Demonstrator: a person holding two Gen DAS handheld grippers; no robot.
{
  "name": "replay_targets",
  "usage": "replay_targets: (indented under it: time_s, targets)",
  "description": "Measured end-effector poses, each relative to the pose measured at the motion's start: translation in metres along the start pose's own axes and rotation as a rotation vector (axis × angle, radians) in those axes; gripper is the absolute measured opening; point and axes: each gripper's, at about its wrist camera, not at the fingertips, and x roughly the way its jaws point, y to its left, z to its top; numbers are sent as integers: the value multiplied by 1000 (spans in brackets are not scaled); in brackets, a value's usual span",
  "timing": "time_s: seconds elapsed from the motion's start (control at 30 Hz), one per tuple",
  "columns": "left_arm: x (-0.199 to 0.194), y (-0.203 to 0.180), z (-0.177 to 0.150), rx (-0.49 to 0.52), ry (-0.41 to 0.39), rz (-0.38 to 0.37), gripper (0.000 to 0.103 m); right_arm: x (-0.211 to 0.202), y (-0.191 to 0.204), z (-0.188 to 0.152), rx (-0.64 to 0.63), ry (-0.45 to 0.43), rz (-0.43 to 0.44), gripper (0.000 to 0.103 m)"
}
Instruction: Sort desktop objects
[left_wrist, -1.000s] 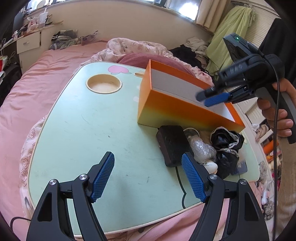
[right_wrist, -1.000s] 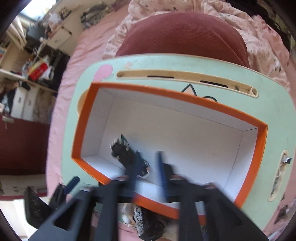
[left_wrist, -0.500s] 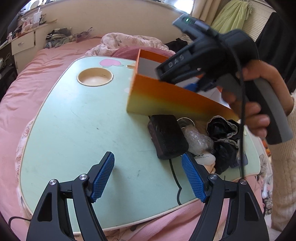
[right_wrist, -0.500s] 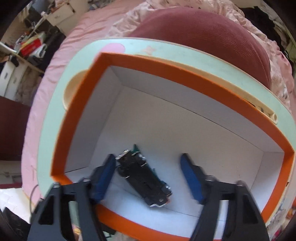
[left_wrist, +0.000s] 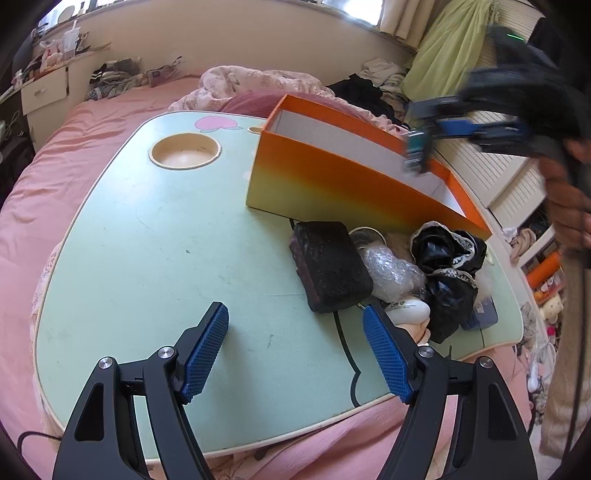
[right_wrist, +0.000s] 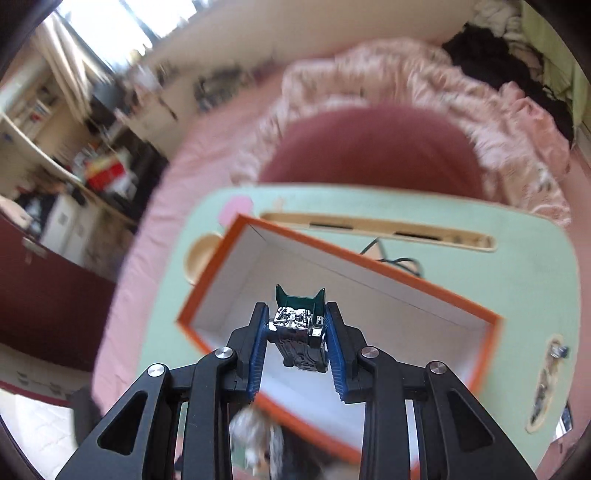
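1. A small toy car (right_wrist: 298, 334) is pinched between the closing blue pads of the right tool (right_wrist: 295, 332).
2. It is held above the orange box (right_wrist: 373, 317) (white inside).
3. The left tool (left_wrist: 295, 350) is held open and empty over the green surface (left_wrist: 155, 251), the dark pouch (left_wrist: 330, 269) at one o'clock.

White pouch (left_wrist: 406, 308): you'll see small dark print, too small to read.
Blue card (left_wrist: 484, 314): faint marks, unreadable.
Elsewhere: you get no legible text.

From the left wrist we look low and close across the counter (left_wrist: 155, 258). From the right wrist we look steeply down into the orange box (right_wrist: 369, 291), which both views share.
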Motion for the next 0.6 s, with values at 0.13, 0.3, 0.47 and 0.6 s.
replay_targets:
  time_s: [0.13,0.3,0.47,0.6]
  targets:
    - [-6,-2,-3,-11,-39,-14,75,-64,-25,-50,2,-101,41,29]
    - [-5,-11,2,1,-36,-18,75,-62,-53,-111,14,-14,96,29]
    - [4,-23,19,34,-25,13,75,-25,-65,-110,41,15,94,29]
    - [17,-23,42,40,-14,28,75,-13,-69,-88,47,-32,66,29]
